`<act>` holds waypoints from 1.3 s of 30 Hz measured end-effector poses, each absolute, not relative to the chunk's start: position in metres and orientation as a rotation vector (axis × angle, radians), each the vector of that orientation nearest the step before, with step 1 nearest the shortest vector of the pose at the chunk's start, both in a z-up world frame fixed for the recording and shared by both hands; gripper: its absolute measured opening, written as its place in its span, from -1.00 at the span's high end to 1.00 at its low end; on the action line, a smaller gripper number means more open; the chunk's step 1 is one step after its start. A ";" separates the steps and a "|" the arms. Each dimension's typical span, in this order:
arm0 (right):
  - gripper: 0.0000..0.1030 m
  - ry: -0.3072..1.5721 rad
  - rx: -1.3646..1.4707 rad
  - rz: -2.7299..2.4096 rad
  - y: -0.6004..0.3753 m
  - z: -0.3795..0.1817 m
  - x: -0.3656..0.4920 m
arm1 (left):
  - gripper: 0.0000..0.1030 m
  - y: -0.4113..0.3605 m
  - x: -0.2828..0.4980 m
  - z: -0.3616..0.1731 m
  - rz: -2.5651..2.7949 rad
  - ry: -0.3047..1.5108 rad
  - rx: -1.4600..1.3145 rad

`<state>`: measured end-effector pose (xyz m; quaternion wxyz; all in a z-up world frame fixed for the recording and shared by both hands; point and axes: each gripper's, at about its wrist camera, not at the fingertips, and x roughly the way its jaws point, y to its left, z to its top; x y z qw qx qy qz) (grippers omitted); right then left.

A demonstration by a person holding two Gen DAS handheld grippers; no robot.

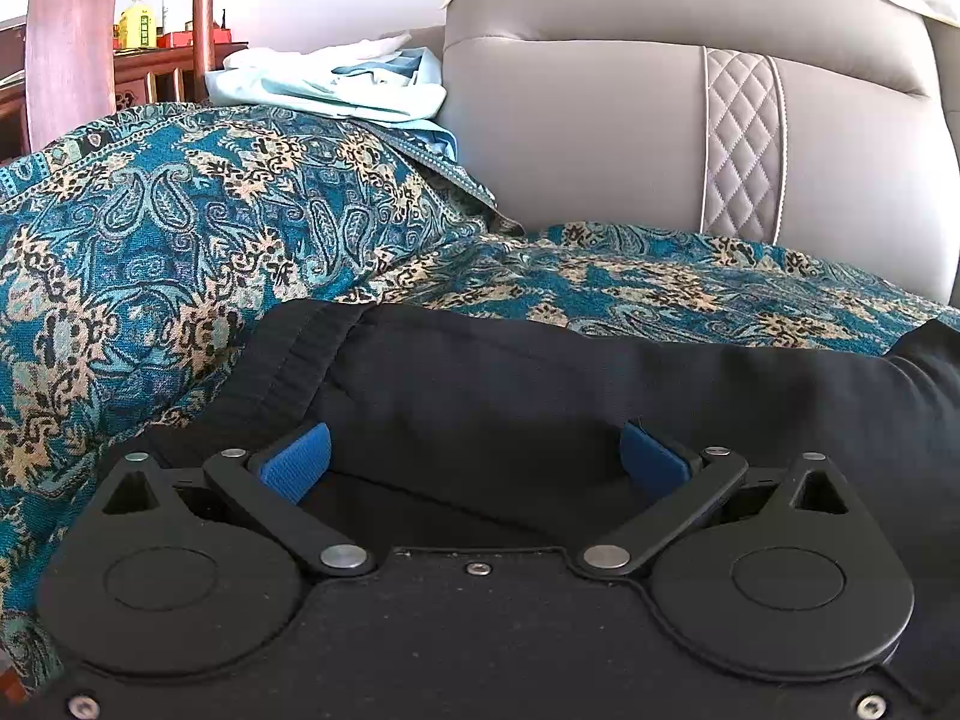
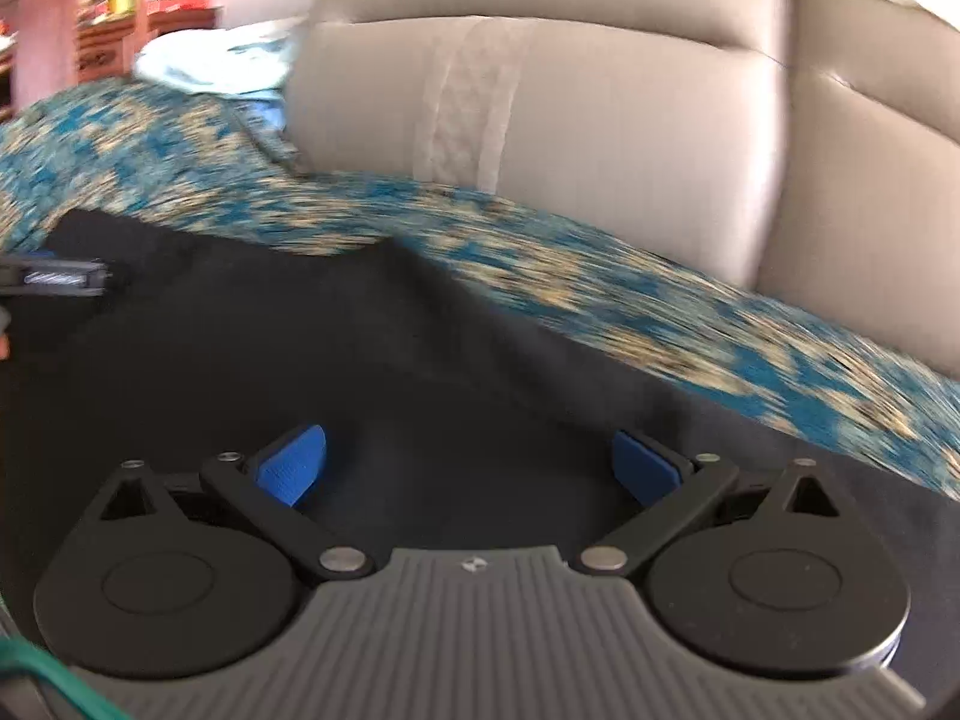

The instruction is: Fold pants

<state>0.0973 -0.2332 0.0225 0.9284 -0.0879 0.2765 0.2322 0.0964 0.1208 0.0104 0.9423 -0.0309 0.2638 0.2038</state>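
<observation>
Black pants point(image 1: 540, 384) lie on a sofa seat covered by a teal paisley throw point(image 1: 180, 228). Their ribbed waistband point(image 1: 288, 360) shows at the left in the left wrist view. My left gripper point(image 1: 474, 462) is open, its blue pads spread wide just above the black cloth, holding nothing. In the right wrist view the pants point(image 2: 360, 336) fill the lower half, and the picture is blurred. My right gripper point(image 2: 471, 462) is open over the cloth and empty. Part of the left gripper point(image 2: 54, 279) shows at the left edge of the right wrist view.
A grey leather sofa back point(image 1: 600, 138) with a quilted strip point(image 1: 744, 144) stands behind the seat. Light blue and white clothes point(image 1: 336, 84) are piled at the back left. A wooden post point(image 1: 72, 36) and a cabinet with bottles point(image 1: 144, 24) stand further left.
</observation>
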 end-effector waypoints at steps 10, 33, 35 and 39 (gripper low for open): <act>-1.00 0.581 -0.068 0.205 -0.386 0.019 0.107 | -1.00 0.120 0.097 0.011 0.423 0.535 -0.056; -1.00 0.560 0.221 -0.397 -0.613 0.007 0.099 | -1.00 0.118 0.097 0.010 0.434 0.528 -0.042; -1.00 0.563 0.212 -0.397 -0.614 0.008 0.100 | -1.00 0.118 0.097 0.010 0.434 0.527 -0.041; -1.00 0.599 0.247 -0.428 -0.619 0.016 0.100 | -1.00 0.118 0.097 0.010 0.435 0.527 -0.041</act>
